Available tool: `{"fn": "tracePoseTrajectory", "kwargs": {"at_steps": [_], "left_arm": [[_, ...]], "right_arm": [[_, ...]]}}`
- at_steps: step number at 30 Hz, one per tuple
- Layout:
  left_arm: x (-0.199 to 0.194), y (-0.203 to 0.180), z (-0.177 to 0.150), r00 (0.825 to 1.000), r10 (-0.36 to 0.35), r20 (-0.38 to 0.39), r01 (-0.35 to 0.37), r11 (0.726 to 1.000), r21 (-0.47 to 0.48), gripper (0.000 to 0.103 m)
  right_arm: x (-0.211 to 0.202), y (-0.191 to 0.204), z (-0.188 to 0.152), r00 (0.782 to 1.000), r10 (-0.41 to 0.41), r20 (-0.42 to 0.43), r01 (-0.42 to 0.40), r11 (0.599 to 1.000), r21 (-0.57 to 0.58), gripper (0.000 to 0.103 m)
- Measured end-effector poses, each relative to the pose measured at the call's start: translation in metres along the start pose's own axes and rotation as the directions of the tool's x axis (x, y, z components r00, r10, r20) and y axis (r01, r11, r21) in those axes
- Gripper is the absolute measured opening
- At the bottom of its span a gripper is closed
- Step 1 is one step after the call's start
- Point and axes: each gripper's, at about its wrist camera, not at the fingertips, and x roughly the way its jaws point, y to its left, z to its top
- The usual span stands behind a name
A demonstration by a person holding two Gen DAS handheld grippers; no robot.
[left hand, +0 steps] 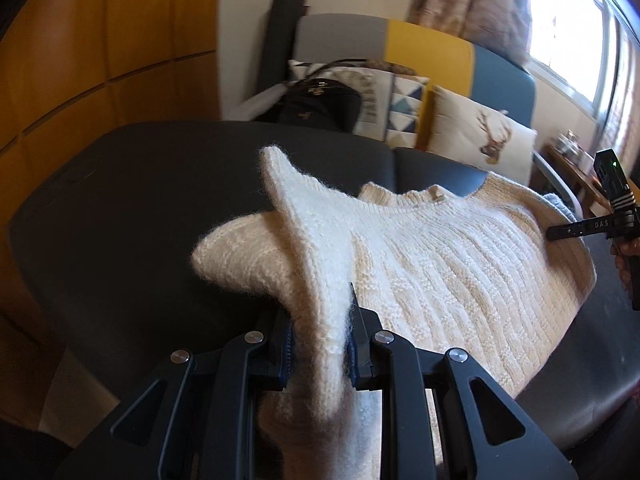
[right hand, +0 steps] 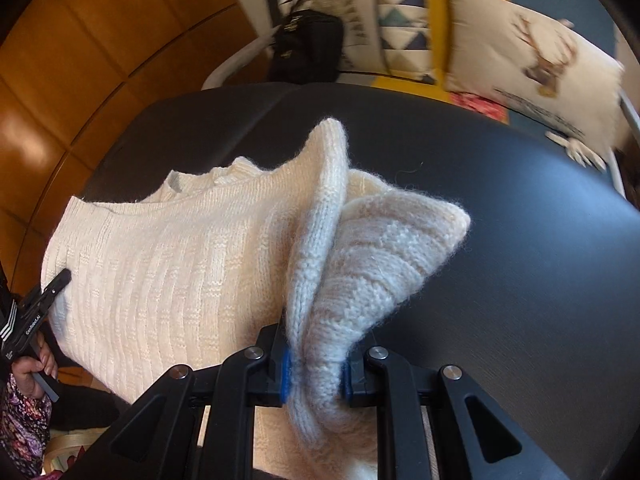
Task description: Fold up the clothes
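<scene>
A cream knitted sweater point(left hand: 440, 264) lies on a black padded surface point(left hand: 120, 200), neckline toward the far side. My left gripper point(left hand: 320, 344) is shut on a raised fold of it at the left side, and the fabric bunches up between the blue pads. In the right wrist view the sweater point(right hand: 160, 264) spreads to the left, and my right gripper point(right hand: 316, 368) is shut on a lifted, folded-over part at its right side. Each gripper shows in the other's view: the right gripper point(left hand: 560, 232) at the sweater's far right edge, the left gripper point(right hand: 60, 280) at its left edge.
Behind the black surface point(right hand: 520, 240) stands a sofa with a deer cushion point(left hand: 480, 140), a triangle-patterned cushion point(right hand: 404, 24) and a black handbag point(left hand: 316, 100). A wooden wall point(left hand: 80, 40) runs along the left. A window point(left hand: 568, 20) is at the far right. A hand point(right hand: 32, 368) holds the left tool.
</scene>
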Motion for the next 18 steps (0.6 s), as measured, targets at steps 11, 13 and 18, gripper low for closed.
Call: {"fn": "tracePoseTrajectory", "kwargs": {"at_steps": [11,13,18], "left_arm": [[-0.013,0.061,-0.024,0.997,0.083,0.0,-0.082,0.991,-0.11,0.021],[-0.013,0.071,-0.026,0.995,0.096,-0.003,-0.095,0.987,-0.13,0.021],[-0.009,0.093,-0.028,0.993,0.119,-0.007,-0.119,0.977,-0.179,0.021]], "right_arm": [[0.054,0.056,0.055,0.998,0.023,-0.052,-0.028,0.995,-0.092,0.017],[0.063,0.063,0.064,0.998,0.026,-0.055,-0.032,0.994,-0.1,0.017],[0.083,0.076,0.088,0.998,0.043,-0.051,-0.047,0.995,-0.091,0.017]]}}
